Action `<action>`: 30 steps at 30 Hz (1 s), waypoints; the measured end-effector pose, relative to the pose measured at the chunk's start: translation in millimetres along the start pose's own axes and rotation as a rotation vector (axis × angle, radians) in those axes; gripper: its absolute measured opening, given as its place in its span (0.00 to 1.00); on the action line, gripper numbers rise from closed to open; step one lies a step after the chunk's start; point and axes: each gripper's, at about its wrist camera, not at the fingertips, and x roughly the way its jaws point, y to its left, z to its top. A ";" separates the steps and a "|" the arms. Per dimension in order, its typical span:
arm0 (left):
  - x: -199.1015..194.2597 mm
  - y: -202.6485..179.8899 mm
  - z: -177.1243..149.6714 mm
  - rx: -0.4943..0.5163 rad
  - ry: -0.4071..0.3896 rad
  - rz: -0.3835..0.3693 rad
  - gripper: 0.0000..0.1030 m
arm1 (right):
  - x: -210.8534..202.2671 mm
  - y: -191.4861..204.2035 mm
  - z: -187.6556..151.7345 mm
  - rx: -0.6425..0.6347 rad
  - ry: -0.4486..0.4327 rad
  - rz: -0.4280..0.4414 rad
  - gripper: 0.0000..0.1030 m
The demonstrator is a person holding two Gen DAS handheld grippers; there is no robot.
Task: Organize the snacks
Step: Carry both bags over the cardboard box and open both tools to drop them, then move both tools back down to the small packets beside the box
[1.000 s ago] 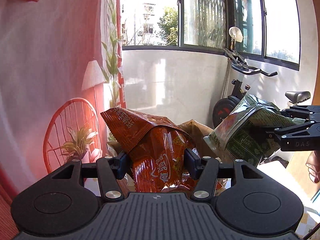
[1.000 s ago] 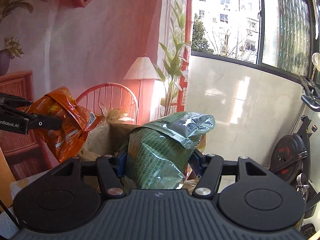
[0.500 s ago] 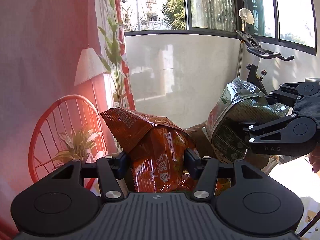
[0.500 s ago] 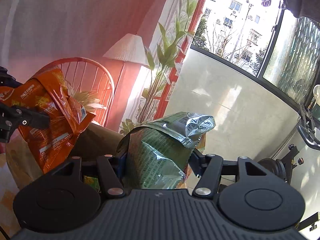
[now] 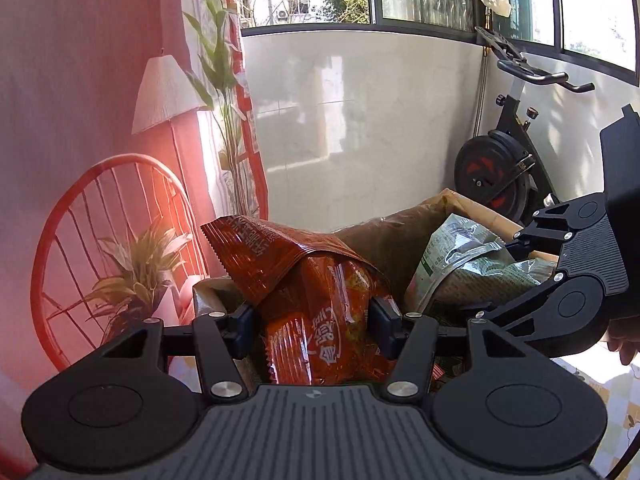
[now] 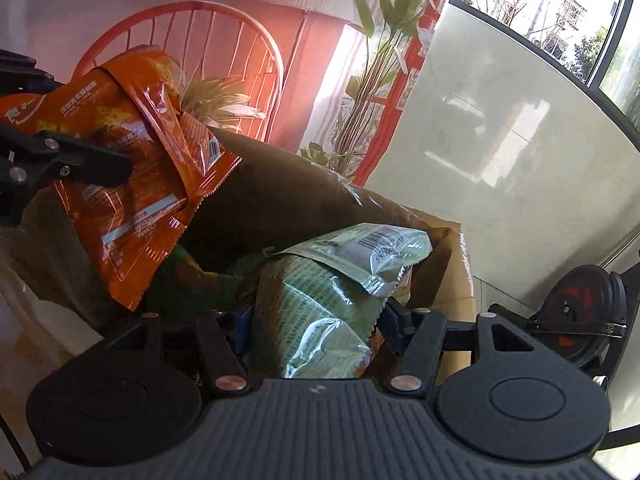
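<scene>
My left gripper is shut on an orange snack bag and holds it over the near left rim of an open brown paper bag. My right gripper is shut on a green snack bag and holds it in the mouth of the brown paper bag. The green bag and the right gripper show at the right of the left wrist view. The orange bag and the left gripper show at the upper left of the right wrist view.
A red wire chair with a potted plant stands at the left. A floor lamp and tall plant stand behind. An exercise bike is at the right by the white wall.
Both grippers have moved forward and tilted down over the brown paper bag. The green bag has dropped into the bag's mouth, and the orange bag has come close to its rim.
</scene>
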 end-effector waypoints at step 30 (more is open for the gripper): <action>-56.7 -3.1 -3.9 -0.004 -0.044 0.049 0.80 | -106.4 -11.6 -50.6 0.238 -0.259 0.070 0.74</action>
